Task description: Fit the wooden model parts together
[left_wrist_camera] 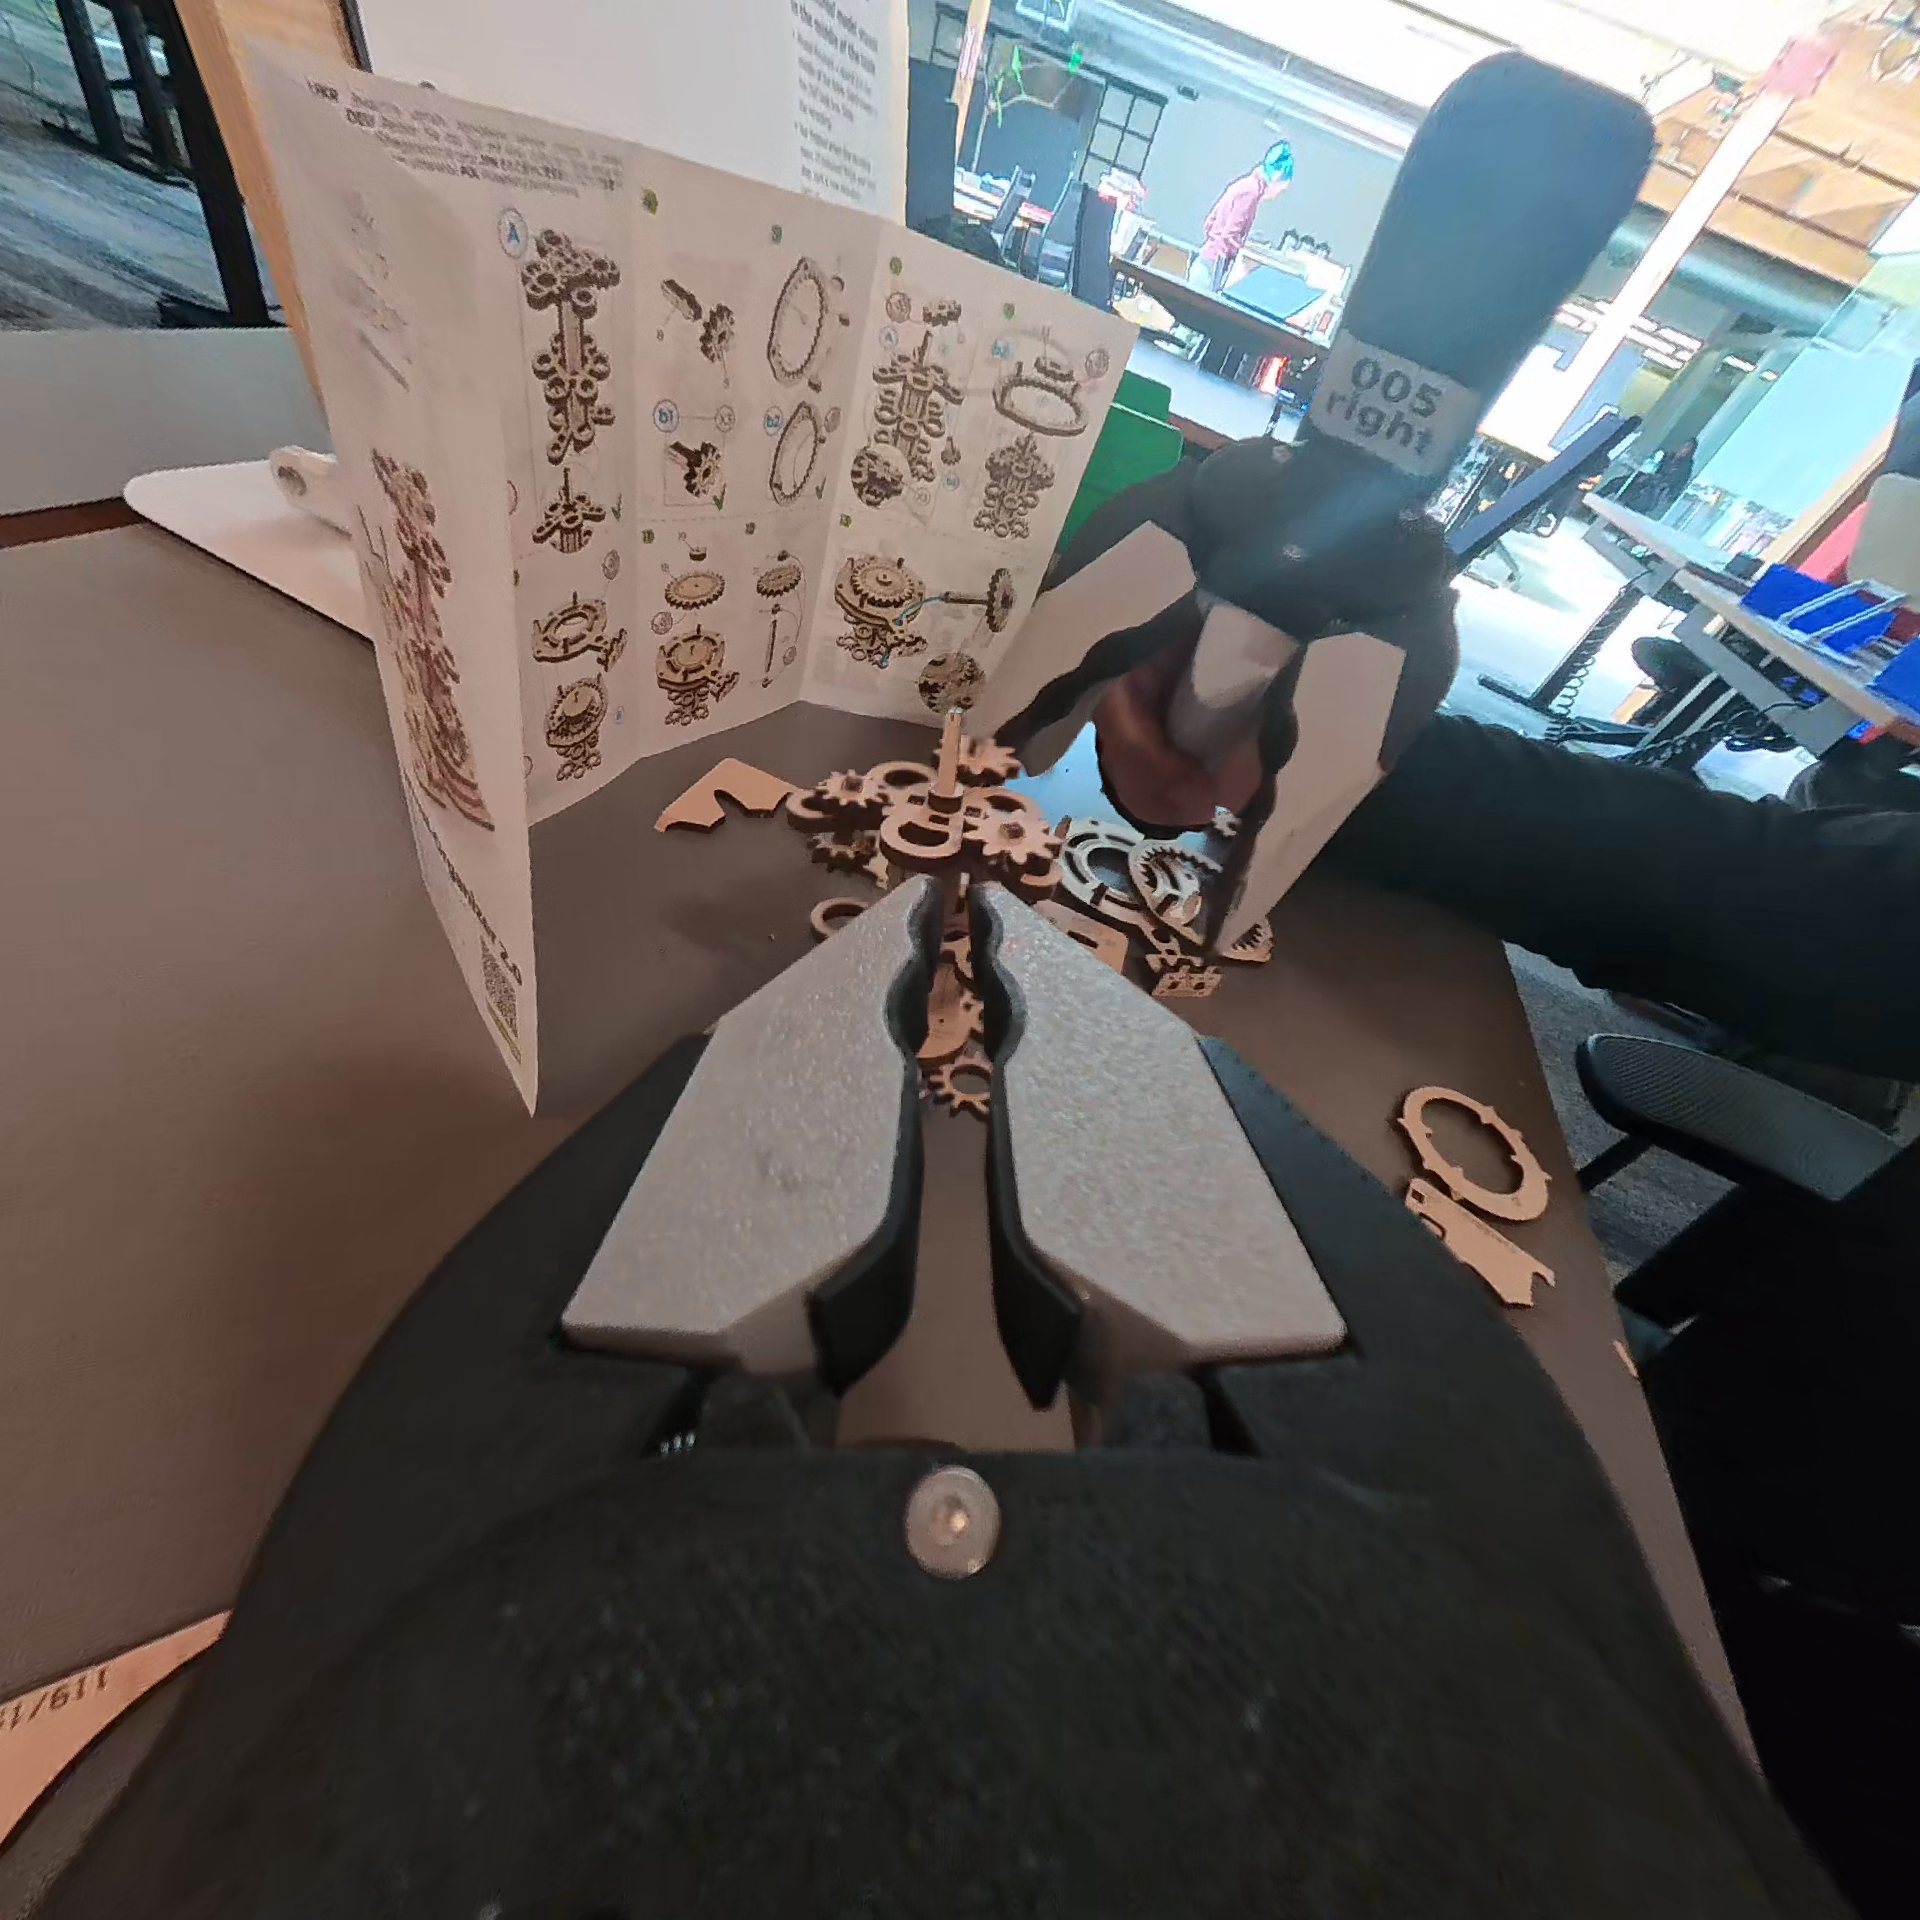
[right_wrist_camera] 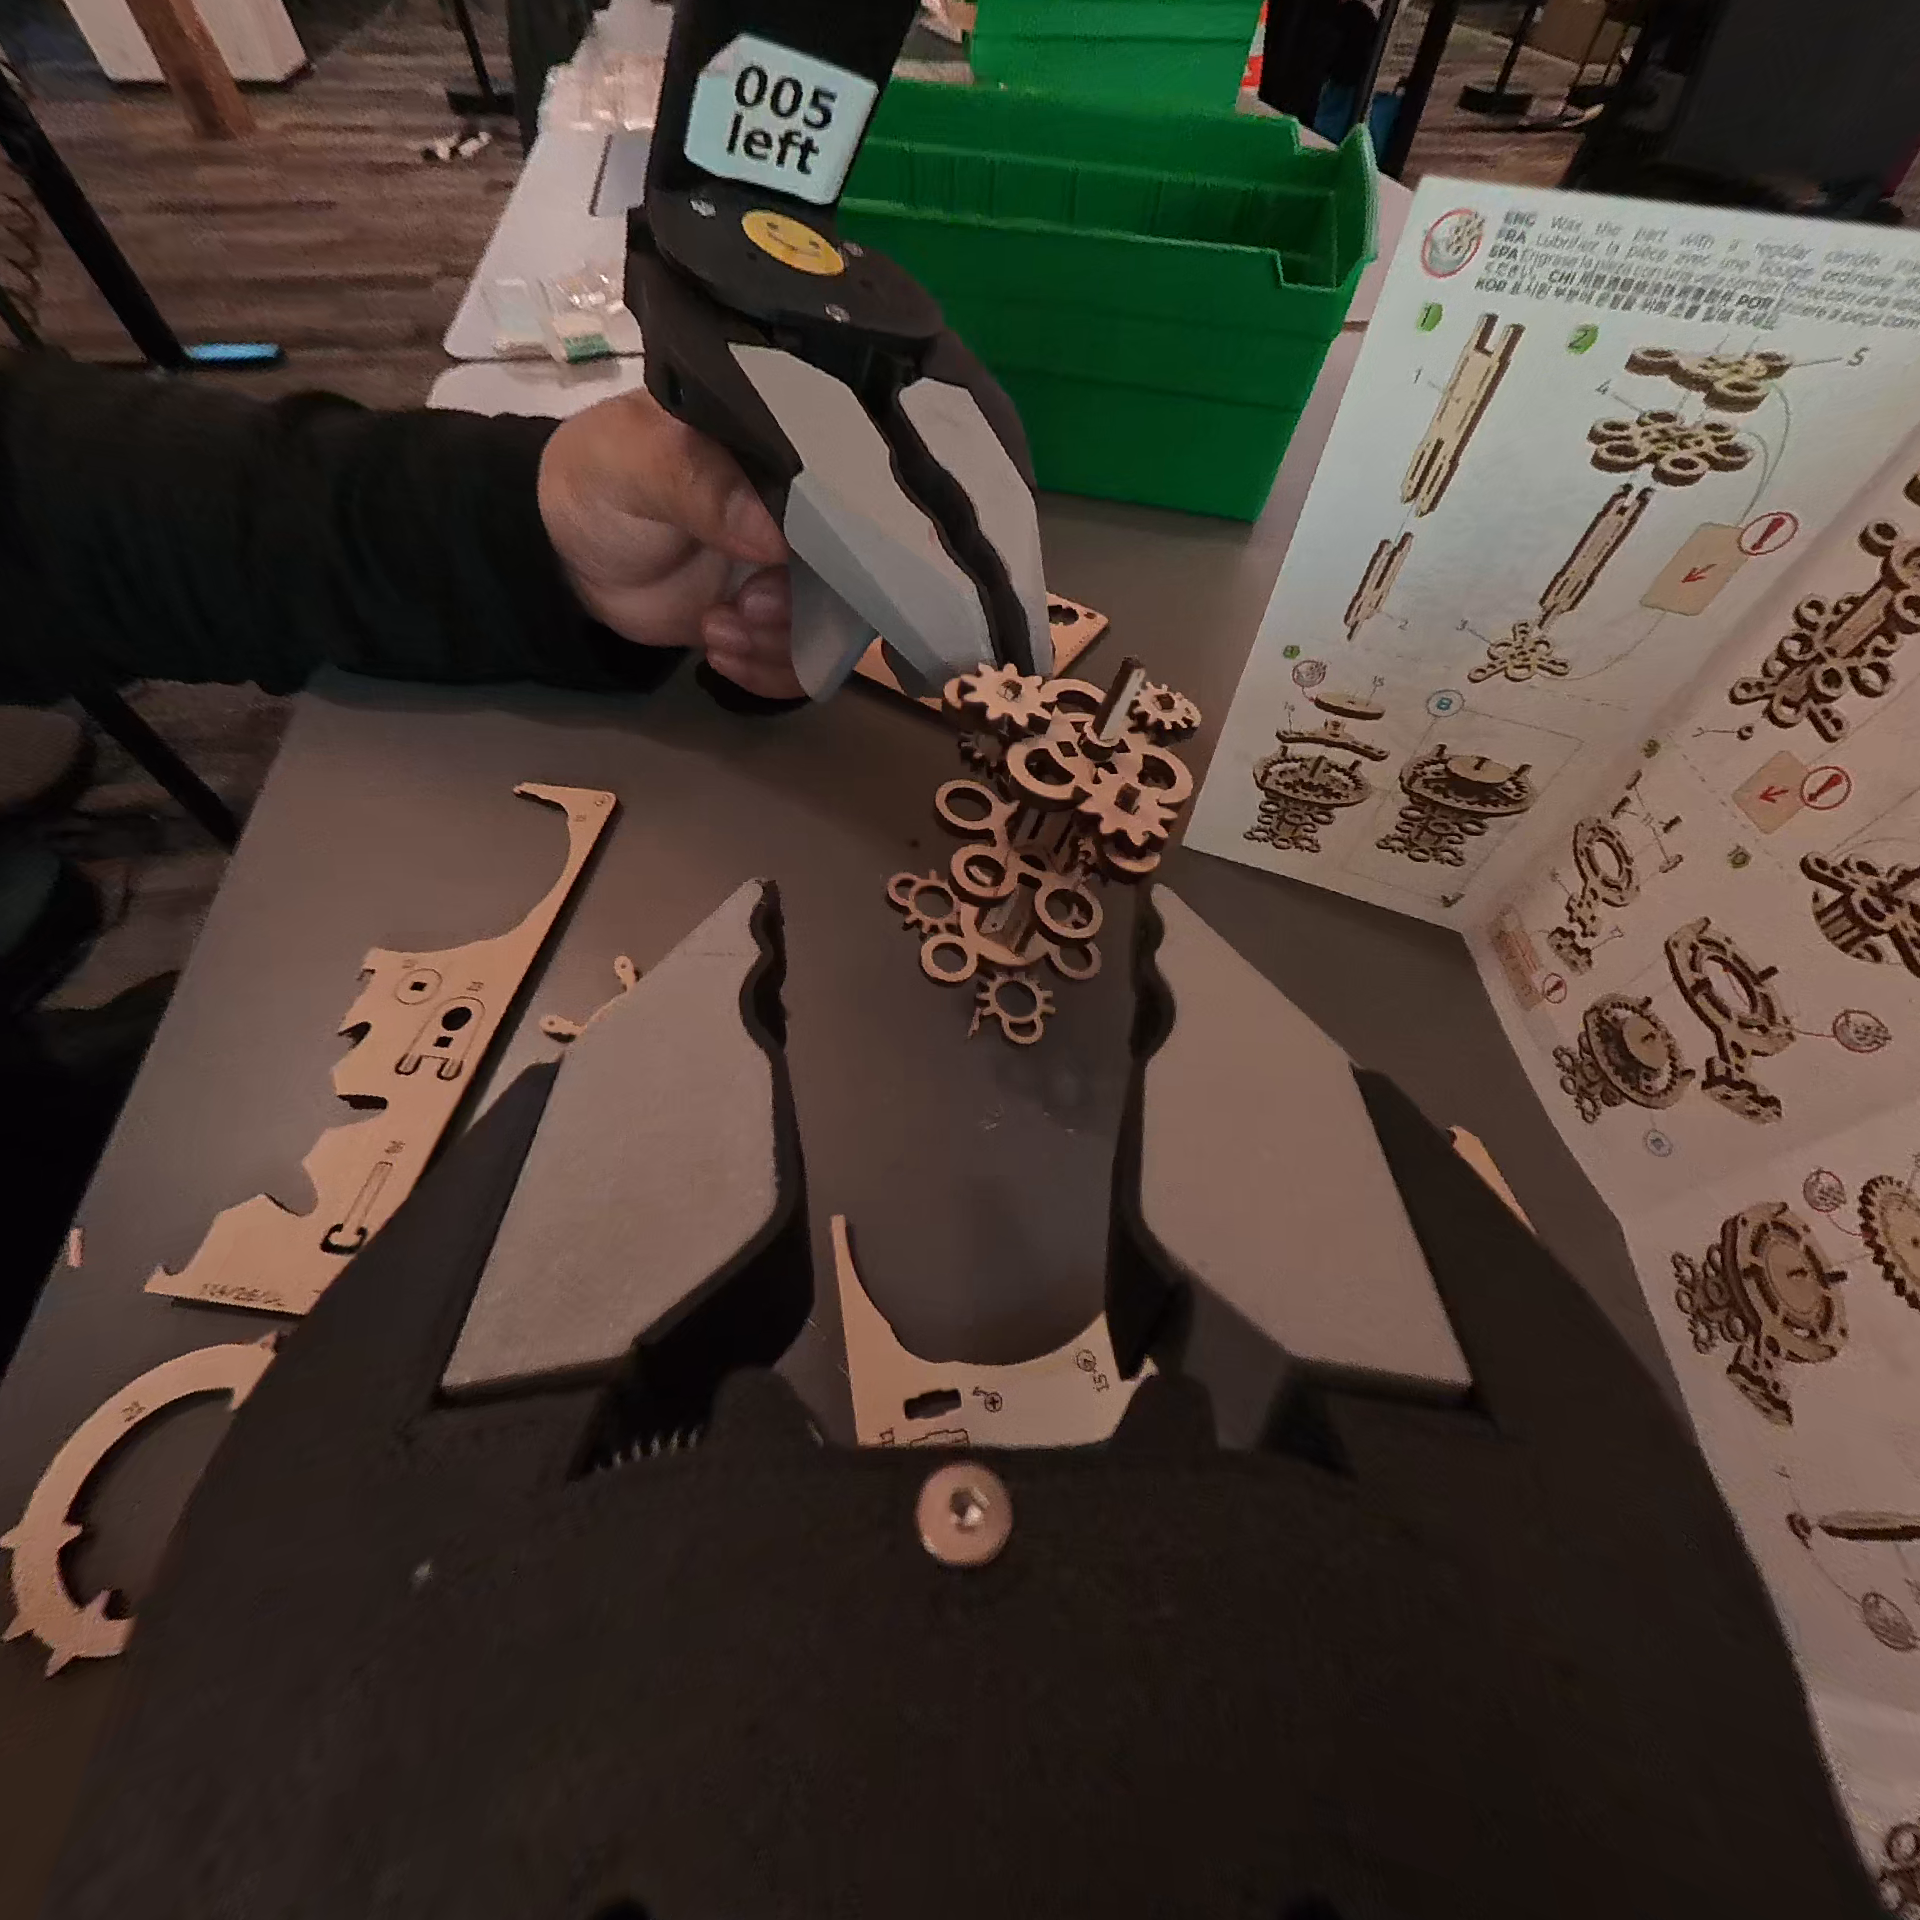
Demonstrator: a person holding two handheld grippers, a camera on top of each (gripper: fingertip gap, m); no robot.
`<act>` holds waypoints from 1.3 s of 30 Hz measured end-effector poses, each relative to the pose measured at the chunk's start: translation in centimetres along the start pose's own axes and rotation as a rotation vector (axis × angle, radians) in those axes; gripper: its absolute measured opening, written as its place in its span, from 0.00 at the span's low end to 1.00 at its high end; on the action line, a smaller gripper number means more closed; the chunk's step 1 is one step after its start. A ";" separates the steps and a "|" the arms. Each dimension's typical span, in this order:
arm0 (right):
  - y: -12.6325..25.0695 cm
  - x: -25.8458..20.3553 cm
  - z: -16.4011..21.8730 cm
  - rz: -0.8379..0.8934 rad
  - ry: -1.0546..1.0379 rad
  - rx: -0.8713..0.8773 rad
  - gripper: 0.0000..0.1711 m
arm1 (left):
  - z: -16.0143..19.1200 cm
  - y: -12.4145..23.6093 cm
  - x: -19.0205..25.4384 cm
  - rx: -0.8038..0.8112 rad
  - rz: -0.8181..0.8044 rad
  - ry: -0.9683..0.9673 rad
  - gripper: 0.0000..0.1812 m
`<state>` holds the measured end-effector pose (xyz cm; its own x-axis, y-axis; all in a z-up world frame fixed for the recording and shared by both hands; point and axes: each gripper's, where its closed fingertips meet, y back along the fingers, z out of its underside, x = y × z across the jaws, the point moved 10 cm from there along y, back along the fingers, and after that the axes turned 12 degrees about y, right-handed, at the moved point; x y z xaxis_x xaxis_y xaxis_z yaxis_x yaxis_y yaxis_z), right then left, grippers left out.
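Wooden gear model (right_wrist_camera: 1044, 831) upright on grey table (right_wrist_camera: 436, 790), beside folded instruction sheet (right_wrist_camera: 1621, 582). Left gripper (right_wrist_camera: 1003, 665) nipped on its top gear; jaws nearly closed. Right gripper (right_wrist_camera: 961, 935) gaping wide, holding nothing, just short of model. Loose cut-out scrap (right_wrist_camera: 395, 1049) left of it

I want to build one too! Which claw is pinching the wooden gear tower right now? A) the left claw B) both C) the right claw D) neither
A: the left claw is closed on the wooden gear tower, while the right claw gapes open, empty.
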<state>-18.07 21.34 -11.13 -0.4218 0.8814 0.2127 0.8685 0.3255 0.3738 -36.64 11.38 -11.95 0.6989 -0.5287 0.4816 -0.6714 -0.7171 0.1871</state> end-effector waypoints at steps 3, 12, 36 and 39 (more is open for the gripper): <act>0.1 0.0 0.0 -0.009 -0.005 0.011 0.35 | 0.0 0.0 -0.1 -0.006 -0.025 -0.012 0.00; -0.7 -0.2 0.9 -0.018 0.021 -0.078 0.35 | 0.5 -0.3 -0.4 -0.059 -0.069 -0.029 0.01; 10.8 3.4 -1.4 0.351 -0.059 0.273 0.27 | 0.1 0.9 -1.5 -0.042 -0.152 -0.011 0.07; 13.3 4.2 -0.9 0.471 -0.119 0.354 0.25 | 0.1 0.9 -1.6 -0.042 -0.163 -0.009 0.06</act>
<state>-8.57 29.09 -4.45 0.0439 0.9840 0.1727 0.9974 -0.0333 -0.0638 -38.35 11.50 -12.65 0.8015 -0.4106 0.4346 -0.5582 -0.7745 0.2977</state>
